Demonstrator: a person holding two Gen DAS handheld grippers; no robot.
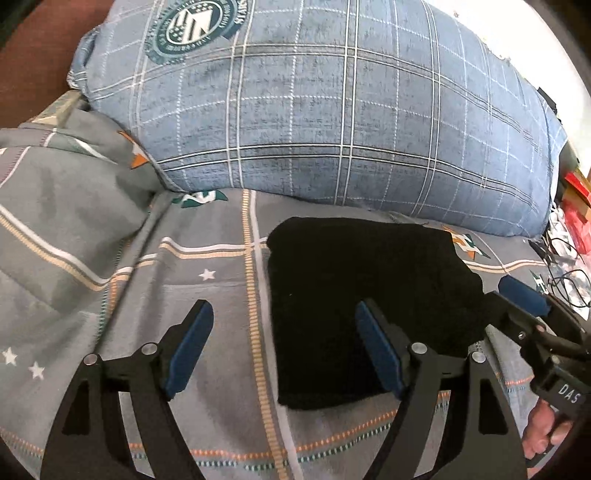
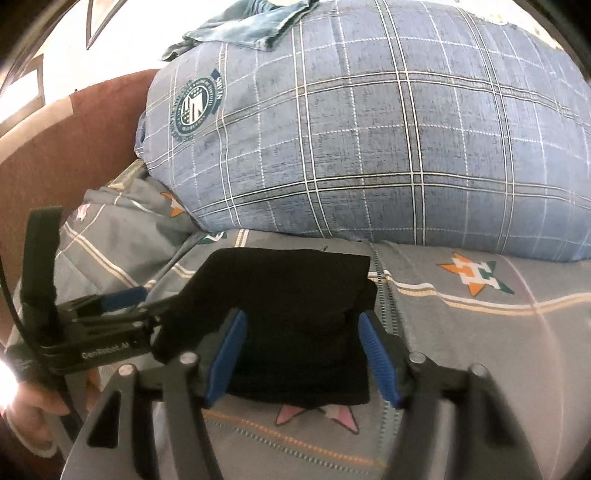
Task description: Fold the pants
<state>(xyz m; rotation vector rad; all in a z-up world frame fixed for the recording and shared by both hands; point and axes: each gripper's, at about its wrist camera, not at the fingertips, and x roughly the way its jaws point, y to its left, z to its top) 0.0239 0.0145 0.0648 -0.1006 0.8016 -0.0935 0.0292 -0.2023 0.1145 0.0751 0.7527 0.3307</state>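
The pants [image 1: 365,310] lie on the bed sheet [image 1: 207,310] as a compact black folded rectangle, its long axis running from the near edge of the bed toward the big blue plaid pillow [image 1: 332,110], and its far edge stops just short of that pillow. At the left of the bed, rumpled grey bedding [image 1: 55,206] rises beside the pillow's corner; between it and the pants' left edge lies a bare strip of sheet. The left gripper [image 1: 284,350] hangs over that strip and the pants' left edge with its jaws wide apart and nothing between them; its right finger is above the black cloth, its left above bare sheet. The right gripper [image 2: 303,354] straddles the near part of the pants, jaws apart, pads off the cloth on both sides.

Only the right wrist view shows the open sheet right of the pants, a denim garment [image 2: 240,26] on top of the pillow and the red-brown headboard [image 2: 74,147]. Only the left wrist view shows cables and red clutter [image 1: 569,236] past the bed's right edge.
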